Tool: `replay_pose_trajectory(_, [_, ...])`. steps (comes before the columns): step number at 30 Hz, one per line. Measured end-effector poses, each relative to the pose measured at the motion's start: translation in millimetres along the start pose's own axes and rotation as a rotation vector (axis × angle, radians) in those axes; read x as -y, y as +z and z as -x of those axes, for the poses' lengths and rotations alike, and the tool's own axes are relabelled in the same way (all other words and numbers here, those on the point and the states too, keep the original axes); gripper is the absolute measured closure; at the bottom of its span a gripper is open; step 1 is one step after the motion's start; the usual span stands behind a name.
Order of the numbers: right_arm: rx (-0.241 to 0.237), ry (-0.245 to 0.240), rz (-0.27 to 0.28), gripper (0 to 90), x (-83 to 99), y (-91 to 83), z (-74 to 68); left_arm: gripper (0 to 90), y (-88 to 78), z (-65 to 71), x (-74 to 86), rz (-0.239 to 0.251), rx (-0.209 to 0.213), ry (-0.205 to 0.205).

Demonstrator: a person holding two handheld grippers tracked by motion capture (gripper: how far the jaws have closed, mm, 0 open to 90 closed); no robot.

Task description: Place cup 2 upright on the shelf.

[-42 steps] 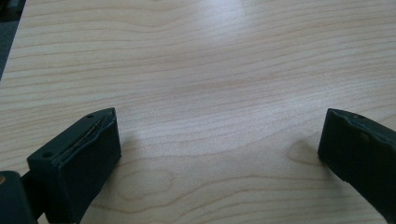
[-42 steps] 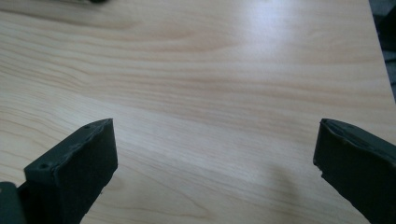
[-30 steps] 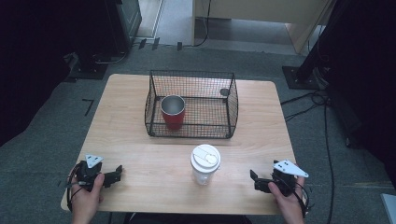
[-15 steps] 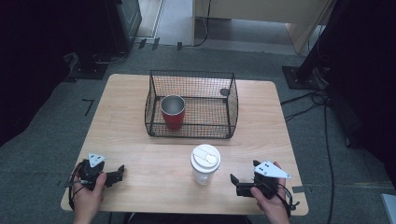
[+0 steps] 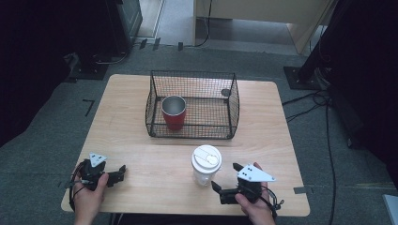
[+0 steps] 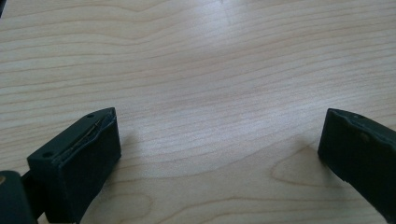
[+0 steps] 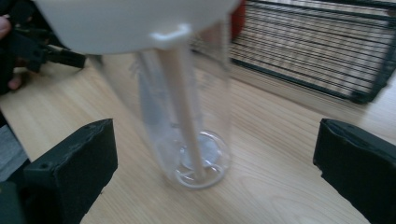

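Now right gripper [image 5: 219, 191] is sitting wide open, empty, beside the clear white-lidded plastic cup [image 5: 205, 165] near the bench's front edge; centre before closing.

A light wooden table [image 5: 141, 140] carries a black wire basket [image 5: 192, 105] and a clear lidded cup [image 5: 205, 165].

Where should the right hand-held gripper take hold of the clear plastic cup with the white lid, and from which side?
Probably the clear wall of the upright clear plastic cup with the white lid, below the wider lid. Come level from the person's side, where the open right hand-held gripper already faces it; the wire basket stands behind.
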State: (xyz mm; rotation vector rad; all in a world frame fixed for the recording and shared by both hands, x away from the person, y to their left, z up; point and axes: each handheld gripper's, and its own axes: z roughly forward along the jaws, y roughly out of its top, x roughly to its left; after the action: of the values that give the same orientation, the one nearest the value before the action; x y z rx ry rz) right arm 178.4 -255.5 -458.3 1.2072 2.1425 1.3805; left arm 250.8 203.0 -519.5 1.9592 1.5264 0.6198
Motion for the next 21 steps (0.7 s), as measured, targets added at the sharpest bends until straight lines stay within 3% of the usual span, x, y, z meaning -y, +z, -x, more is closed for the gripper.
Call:
replay_pose_trajectory(6, [-0.032,-0.026,-0.011,0.0,-2.8,15.2,-15.9,0.0,2.3,0.5,-2.7,-0.001,-0.007,-0.009])
replay_pose_trajectory(9, [-0.016,-0.038,-0.01,0.0,-4.7,24.2,-21.6,0.0,3.2,0.4,-3.5,-0.001,-0.007,-0.009])
replay_pose_trajectory(14, [-0.018,-0.049,0.04,0.0,-11.1,34.8,-27.4,0.0,5.7,-0.1,-6.2,-0.001,-0.008,-0.011])
replay_pose_trajectory(16, [-0.001,-0.049,0.032,0.0,-13.3,40.9,-28.9,0.0,6.9,-0.2,-7.6,-0.002,-0.01,-0.012])
replay_pose_trajectory(21, [0.024,-0.062,0.064,5.8,-13.8,45.4,-28.2,0.0,6.9,-0.1,-7.5,-0.001,-0.013,-0.017])
